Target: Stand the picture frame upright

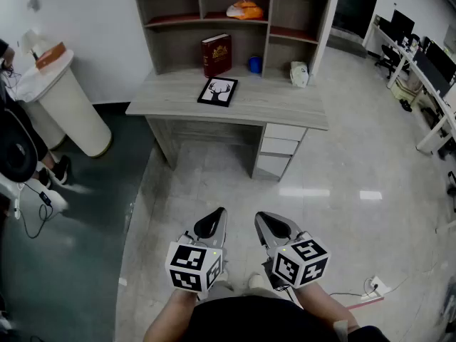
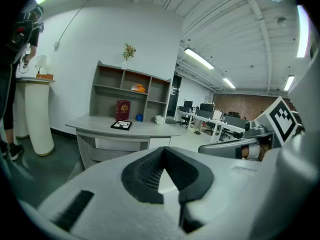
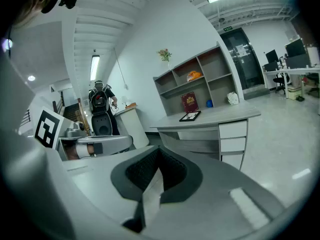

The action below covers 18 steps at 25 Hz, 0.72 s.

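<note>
Pale floor tiles (image 1: pixel 214 173) lie under the left gripper (image 1: pixel 211 224) and right gripper (image 1: pixel 275 227), both closed and empty, well apart from the desk (image 1: pixel 281 107) where the picture frame (image 1: pixel 218 91) lies flat, so walking closer seems the first need.

Nothing legible anywhere. Gold print on the cover of the red book (image 1: pixel 216 54) in the shelf unit (image 1: pixel 171 30) too small to read, and likewise the small green sign (image 3: pixel 227 29) above the dark door (image 3: pixel 245 59). Only black-and-white square patterns, not letters or digits, on the left hand-held gripper (image 1: pixel 211 223) and the right hand-held gripper (image 1: pixel 274 226); just a deer-head drawing on the picture frame (image 1: pixel 218 91).
</note>
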Tool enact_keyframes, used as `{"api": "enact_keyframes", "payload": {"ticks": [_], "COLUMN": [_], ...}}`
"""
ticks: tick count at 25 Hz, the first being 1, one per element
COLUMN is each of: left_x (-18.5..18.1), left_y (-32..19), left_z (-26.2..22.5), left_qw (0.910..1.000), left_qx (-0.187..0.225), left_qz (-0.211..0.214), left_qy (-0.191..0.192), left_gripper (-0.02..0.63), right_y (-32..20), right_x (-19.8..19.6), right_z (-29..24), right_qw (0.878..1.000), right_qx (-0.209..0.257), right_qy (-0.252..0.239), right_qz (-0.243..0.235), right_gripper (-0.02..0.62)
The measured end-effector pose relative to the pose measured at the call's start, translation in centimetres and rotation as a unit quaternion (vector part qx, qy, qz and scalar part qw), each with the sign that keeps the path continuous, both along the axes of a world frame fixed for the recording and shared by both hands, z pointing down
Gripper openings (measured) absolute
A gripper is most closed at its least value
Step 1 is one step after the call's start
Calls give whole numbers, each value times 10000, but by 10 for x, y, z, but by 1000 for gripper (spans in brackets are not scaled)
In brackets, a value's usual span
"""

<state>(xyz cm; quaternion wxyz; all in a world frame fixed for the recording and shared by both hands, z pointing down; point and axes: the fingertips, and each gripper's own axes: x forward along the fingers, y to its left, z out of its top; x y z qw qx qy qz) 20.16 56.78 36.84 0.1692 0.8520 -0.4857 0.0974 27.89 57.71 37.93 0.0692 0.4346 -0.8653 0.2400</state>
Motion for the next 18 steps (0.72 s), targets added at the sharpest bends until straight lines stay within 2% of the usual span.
{"api": "enact_keyframes", "payload": {"ticks": [9, 18], "left_x": [-13, -41], "left_y": [-3, -18], "left_z": [6, 7], "left_qw": [9999, 9997], "left_qx": [-75, -40], "left_qz": [136, 250], "left_qy": [30, 38], "left_gripper": [-6, -6], "right_y": [-6, -20], "right_x": [-17, -53], "right_z": [0, -6], "right_qw": [9995, 9997], "right_qx": [-133, 72], "right_qy": [-241, -196], "right_qz": [125, 96], "right_gripper": [0, 0]}}
